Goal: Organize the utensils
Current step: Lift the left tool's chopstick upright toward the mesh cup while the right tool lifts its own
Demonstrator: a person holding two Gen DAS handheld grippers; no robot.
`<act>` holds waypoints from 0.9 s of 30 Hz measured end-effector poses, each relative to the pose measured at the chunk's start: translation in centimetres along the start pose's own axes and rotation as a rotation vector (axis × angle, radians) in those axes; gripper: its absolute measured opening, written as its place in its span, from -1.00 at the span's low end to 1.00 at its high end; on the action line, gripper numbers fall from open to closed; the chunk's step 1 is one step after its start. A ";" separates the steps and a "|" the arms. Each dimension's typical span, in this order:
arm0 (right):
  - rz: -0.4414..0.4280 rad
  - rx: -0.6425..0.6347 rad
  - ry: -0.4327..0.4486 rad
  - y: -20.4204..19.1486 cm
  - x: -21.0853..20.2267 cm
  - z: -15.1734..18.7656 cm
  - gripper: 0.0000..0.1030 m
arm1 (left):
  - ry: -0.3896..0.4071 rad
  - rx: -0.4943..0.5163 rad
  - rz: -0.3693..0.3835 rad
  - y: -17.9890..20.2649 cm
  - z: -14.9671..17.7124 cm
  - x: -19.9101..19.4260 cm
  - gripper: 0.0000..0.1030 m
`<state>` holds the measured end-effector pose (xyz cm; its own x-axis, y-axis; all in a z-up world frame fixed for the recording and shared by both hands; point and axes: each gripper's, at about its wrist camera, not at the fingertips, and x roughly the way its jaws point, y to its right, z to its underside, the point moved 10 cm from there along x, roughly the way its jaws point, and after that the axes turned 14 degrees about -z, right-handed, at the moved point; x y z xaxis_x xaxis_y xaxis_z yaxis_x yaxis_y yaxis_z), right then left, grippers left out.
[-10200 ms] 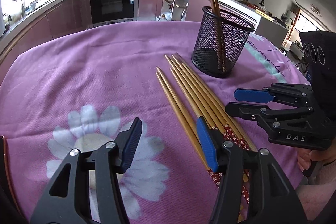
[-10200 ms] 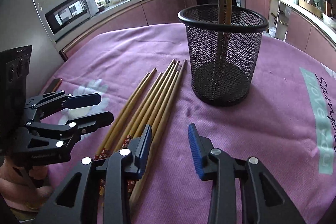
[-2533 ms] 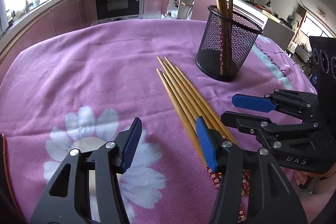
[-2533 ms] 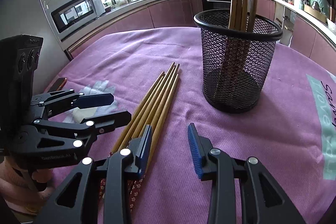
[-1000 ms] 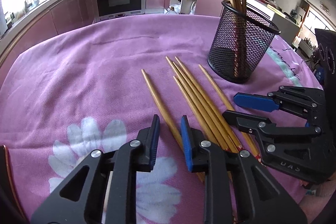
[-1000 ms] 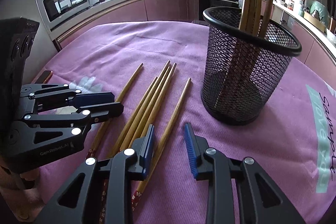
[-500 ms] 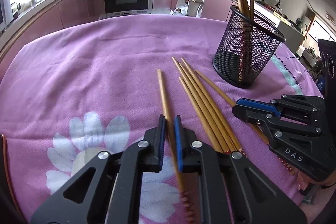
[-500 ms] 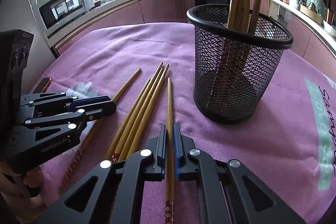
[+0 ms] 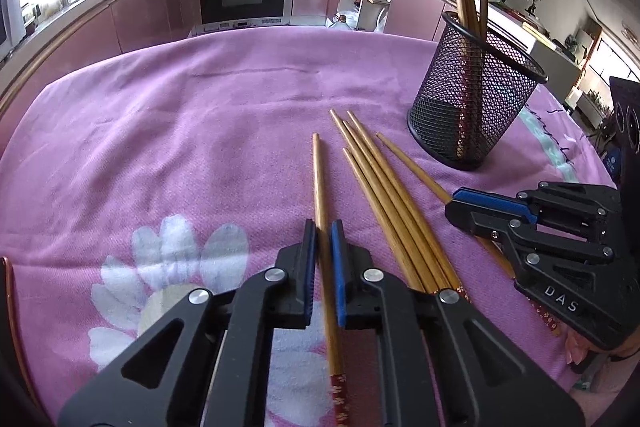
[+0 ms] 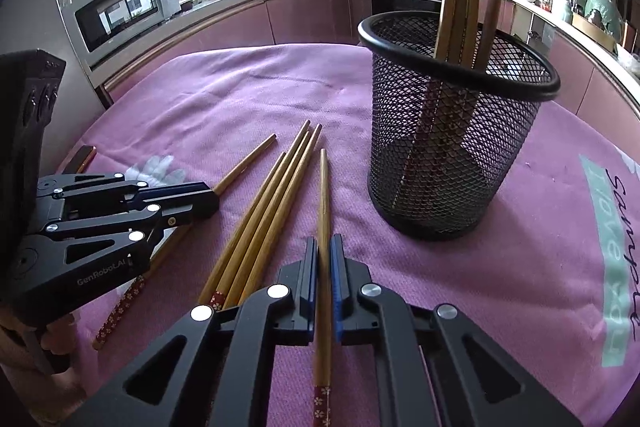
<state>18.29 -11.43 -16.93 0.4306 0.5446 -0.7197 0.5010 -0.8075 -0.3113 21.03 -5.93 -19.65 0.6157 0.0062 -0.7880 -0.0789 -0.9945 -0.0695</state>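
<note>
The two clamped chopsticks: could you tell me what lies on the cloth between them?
Four loose chopsticks lie bunched between the left tool's chopstick and the right tool's chopstick, clearest in the right wrist view.

- Left gripper (image 9: 324,239): jaws wide apart 2.5 s ago, now closed on one chopstick (image 9: 320,179) drawn aside from the loose bundle (image 9: 384,195), on the side away from the mesh holder (image 9: 474,87).
- Right gripper (image 10: 325,255): formerly open, now clamped on a second chopstick (image 10: 323,195), on the bundle's holder side.
- Holder: two chopsticks 10.2 s ago, four now.
</note>
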 end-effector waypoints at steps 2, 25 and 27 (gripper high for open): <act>-0.008 0.001 0.008 0.0 -0.3 0.1 -0.90 | 0.000 -0.005 0.004 -0.1 0.1 -0.2 -0.85; -0.220 0.009 0.233 -2.4 -9.2 -3.0 -0.90 | 0.155 -0.014 0.205 1.3 -3.1 -9.3 -0.85; -0.220 0.016 0.263 -2.0 -10.2 -3.5 -0.90 | 0.171 -0.010 0.242 1.6 -3.4 -10.5 -0.85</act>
<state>15.53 -14.56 -6.74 0.4937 0.7443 -0.4498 0.5922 -0.6665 -0.4528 17.12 -7.93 -9.44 0.7031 -0.2481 -0.6664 -0.2326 -0.9658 0.1143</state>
